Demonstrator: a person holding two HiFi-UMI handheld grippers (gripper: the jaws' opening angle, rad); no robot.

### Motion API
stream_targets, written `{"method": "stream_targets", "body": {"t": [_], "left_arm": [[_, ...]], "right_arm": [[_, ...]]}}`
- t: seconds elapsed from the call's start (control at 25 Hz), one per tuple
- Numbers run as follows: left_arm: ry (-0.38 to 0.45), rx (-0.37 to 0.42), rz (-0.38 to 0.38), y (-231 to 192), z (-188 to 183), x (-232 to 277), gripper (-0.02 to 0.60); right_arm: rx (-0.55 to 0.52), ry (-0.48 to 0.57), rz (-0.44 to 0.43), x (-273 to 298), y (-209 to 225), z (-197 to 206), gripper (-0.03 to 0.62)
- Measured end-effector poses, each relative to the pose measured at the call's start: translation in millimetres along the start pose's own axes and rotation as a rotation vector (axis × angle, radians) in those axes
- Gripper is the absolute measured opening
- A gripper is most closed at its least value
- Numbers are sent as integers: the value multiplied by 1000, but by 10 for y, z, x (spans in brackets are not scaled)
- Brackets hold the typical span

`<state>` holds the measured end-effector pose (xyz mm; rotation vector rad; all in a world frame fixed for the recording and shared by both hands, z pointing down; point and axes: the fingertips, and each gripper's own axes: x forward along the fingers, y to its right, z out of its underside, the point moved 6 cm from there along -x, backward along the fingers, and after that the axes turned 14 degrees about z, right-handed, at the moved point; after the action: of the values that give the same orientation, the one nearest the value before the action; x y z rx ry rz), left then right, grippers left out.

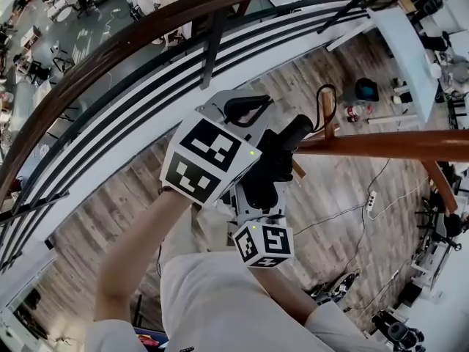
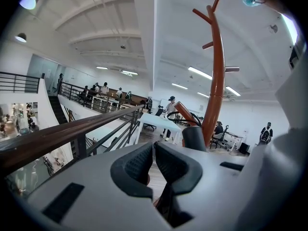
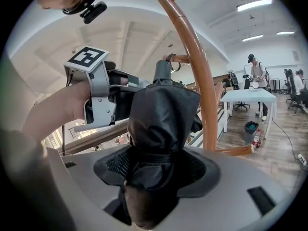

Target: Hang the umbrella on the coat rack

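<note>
- Right gripper view: the black umbrella [image 3: 161, 124] fills the centre, folded and creased, its lower end cut off by the frame.
- The right gripper [image 3: 159, 170] clamps it (fabric bunched between the pads).
- It is held just beside the coat rack [image 3: 199, 90] trunk.
- The left gripper [image 2: 153, 163] has its jaws drawn together.

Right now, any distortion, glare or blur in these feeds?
Head view: fisheye bows the railing, otherwise sharp. Left gripper view: dark vignetted corners, coat rack crisp. Right gripper view: the umbrella fills the centre; the rack's pole curves.
</note>
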<state>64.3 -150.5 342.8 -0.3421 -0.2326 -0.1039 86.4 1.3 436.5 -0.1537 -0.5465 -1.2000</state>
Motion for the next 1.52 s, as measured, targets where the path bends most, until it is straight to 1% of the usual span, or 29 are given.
{"method": "stream_targets", "body": {"t": [0.2,0.44,0.88,1.08,1.2,1.36,1.52], "left_arm": [[7,-11,-12,18,123,-47,35],[2,-61,-19,-17,388,-4,35],[-15,-92,-42,-156,646,29,35],[-33,-106,-48,-204,759,34,35],[-41,-114,-48,-214,811,40,35],[-42,-122,-47,-242,842,61,35],[-47,-126,-47,-269,871,69,35]], "right_arm": [[-3,-33,-10,39,4,115,307],[-18,-57,5,166,86,272,307],[-23,-97,21,492,160,544,307],[-29,-93,33,614,186,623,307],[-22,-93,54,685,218,652,307],[-17,-86,83,782,246,683,307],[4,-82,92,849,221,720,307]]}}
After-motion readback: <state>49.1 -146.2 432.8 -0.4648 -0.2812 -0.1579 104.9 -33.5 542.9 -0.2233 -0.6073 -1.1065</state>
